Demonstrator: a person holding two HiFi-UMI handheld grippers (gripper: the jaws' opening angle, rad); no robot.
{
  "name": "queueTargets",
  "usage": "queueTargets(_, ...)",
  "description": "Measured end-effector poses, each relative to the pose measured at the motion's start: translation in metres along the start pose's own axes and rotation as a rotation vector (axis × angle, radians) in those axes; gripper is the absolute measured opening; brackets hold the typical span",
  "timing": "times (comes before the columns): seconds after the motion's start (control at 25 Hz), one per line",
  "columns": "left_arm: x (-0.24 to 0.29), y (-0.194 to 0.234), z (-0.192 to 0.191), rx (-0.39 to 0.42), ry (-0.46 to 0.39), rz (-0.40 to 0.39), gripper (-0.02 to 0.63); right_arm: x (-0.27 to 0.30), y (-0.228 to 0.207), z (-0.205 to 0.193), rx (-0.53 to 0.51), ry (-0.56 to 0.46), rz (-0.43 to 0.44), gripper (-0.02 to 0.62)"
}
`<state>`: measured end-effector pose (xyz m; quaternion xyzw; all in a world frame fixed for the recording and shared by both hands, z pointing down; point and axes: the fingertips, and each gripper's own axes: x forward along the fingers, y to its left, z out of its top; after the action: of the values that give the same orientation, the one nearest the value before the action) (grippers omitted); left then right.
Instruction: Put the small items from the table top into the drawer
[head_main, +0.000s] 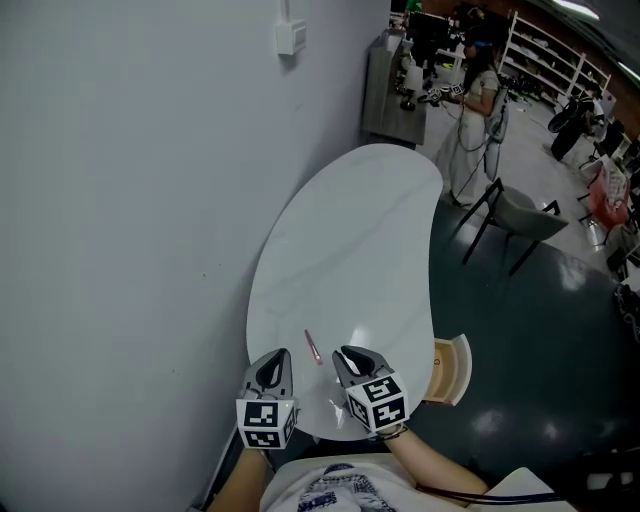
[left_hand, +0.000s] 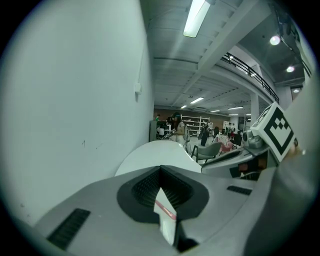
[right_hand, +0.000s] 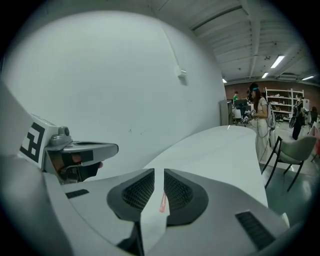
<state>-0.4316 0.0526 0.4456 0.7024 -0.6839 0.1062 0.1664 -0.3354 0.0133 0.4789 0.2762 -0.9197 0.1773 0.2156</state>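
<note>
Scene: I stand at the near end of the white table (head_main: 350, 230), both grippers low over its edge.
Pink stick (head_main: 312, 346): lies flat on the table top, about eleven o'clock from my right gripper (head_main: 350, 358), untouched.
Right gripper: jaws a narrow slit apart, empty.
Left gripper (head_main: 275, 360): tips together, holding nothing.
Drawer (head_main: 452, 368): open at three o'clock, under the table edge.
Doing it well: I judge the slit too tight. I should widen it, straddle the stick across its width, then close.

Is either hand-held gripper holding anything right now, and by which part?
Nothing is held. The left hand-held gripper and right hand-held gripper are empty; the pink stick lies on the table ahead of them.
</note>
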Motion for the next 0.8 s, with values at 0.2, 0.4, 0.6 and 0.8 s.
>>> queueTargets(0.2, 0.011, 0.019, -0.008, -0.022, 0.017, 0.005, 0.015, 0.023, 0.006, -0.006, 0.000, 0.037, 0.003, 0.056)
queueTargets(0.4, 0.022, 0.029, -0.015, -0.028, 0.039, 0.000, 0.015, 0.045, 0.008, -0.011, 0.002, 0.071, 0.011, 0.077)
queueTargets(0.6, 0.033, 0.041, -0.031, -0.040, 0.075, 0.008, 0.016, 0.069, 0.010, -0.023, 0.022, 0.118, 0.041, 0.122)
queueTargets(0.8, 0.042, 0.052, -0.043, -0.056, 0.098, 0.021, 0.015, 0.093, 0.010, -0.048, 0.027, 0.180, 0.059, 0.164)
